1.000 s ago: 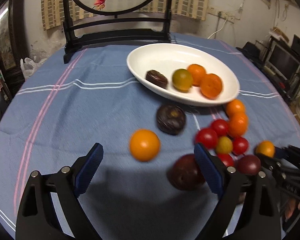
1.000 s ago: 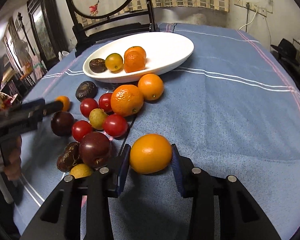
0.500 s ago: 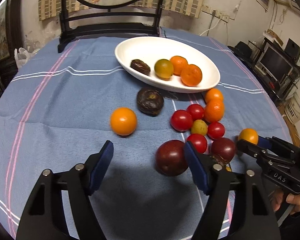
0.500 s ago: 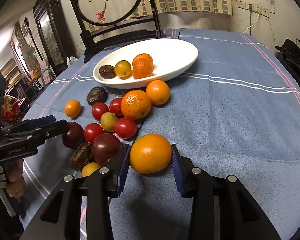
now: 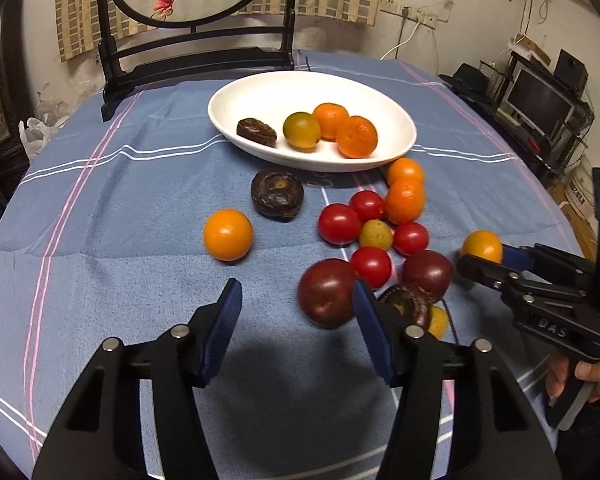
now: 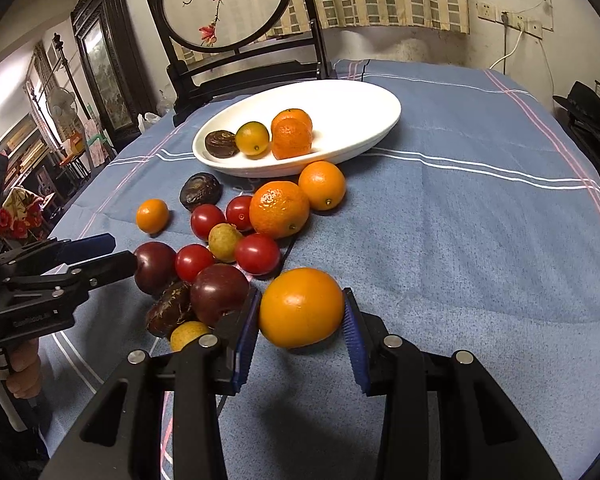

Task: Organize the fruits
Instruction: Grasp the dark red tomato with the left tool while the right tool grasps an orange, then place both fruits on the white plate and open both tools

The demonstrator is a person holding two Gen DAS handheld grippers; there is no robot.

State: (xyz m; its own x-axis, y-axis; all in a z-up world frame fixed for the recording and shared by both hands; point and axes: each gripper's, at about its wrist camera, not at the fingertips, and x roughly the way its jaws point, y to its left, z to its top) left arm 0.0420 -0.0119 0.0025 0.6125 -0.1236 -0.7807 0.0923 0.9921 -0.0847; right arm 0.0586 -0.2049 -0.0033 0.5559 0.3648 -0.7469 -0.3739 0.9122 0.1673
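My left gripper (image 5: 296, 292) hovers low over the blue tablecloth (image 5: 140, 200) with its jaws closing. A dark red plum (image 5: 327, 293) lies between them, against the right finger; the left pad is clear of it. My right gripper (image 6: 301, 294) is shut on a large orange (image 6: 302, 314), just above the cloth. The white oval dish (image 5: 224, 120) further back holds two mandarins, a greenish citrus and a dark wrinkled fruit. Loose on the cloth are a small orange (image 5: 228, 234), a dark wrinkled fruit (image 5: 277, 195), several cherry tomatoes (image 5: 339, 224), another plum (image 5: 427, 271) and two oranges (image 5: 405, 200).
A black wooden stand (image 5: 196, 64) with a round embroidered panel rises behind the dish. A person's hand (image 5: 592, 376) holds the right gripper's handle at the right edge. The round table's rim curves away on both sides; a monitor (image 5: 540, 100) and shelves stand beyond it.
The left jaws have narrowed markedly and the left gripper has shifted, so the dark plum now sits against its right finger. The right gripper keeps its hold on the orange.
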